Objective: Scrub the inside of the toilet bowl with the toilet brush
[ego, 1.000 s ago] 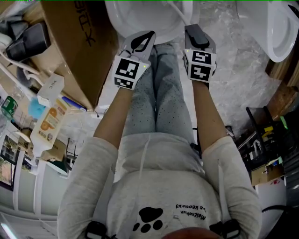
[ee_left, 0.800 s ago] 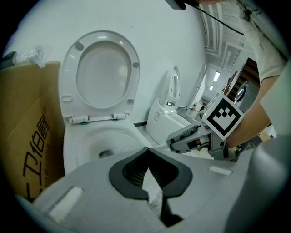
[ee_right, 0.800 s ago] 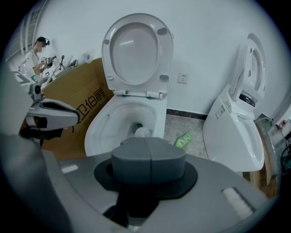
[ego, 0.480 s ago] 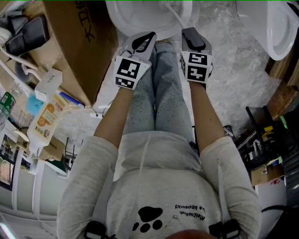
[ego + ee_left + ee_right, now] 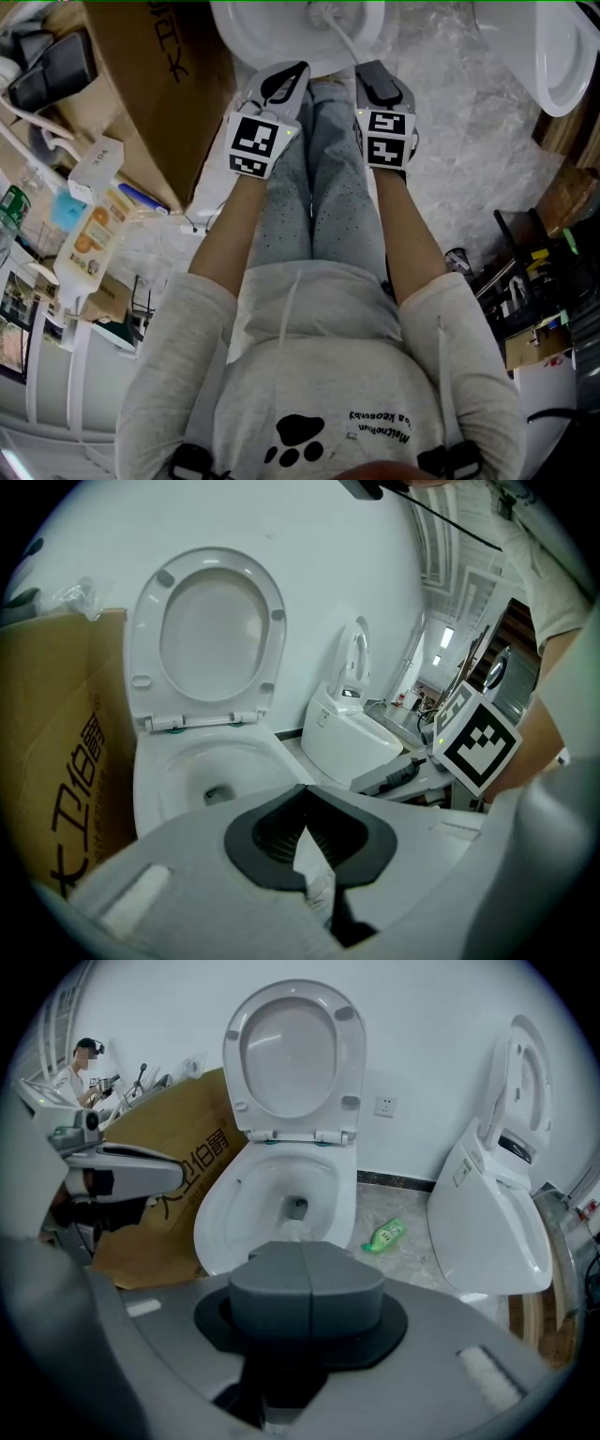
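The toilet brush (image 5: 343,37) lies in the open toilet bowl (image 5: 234,1213), its white handle slanting back over the near rim to the right gripper (image 5: 373,71), whose jaws are pressed together on it. In the right gripper view the pale handle runs from the jaw tips toward the drain. The left gripper (image 5: 300,69) hovers beside it over the same rim, its jaw tips meeting with nothing between them. Seat and lid (image 5: 291,1049) stand upright against the white wall, near a wall socket (image 5: 384,1105).

A brown cardboard box (image 5: 150,84) leans against the bowl's side. It carries large black Chinese characters, which cannot be read with certainty. A green bottle (image 5: 384,1235) lies on its side on the floor between this toilet and a second toilet (image 5: 487,1222), which also has its lid raised; the bottle's label is too small to read.

The person wears a light sweatshirt bearing a black paw print (image 5: 295,441) above two lines of small lettering, seen upside down and not clearly legible. An orange-and-white carton (image 5: 89,248) sits among the clutter along the floor's left edge.
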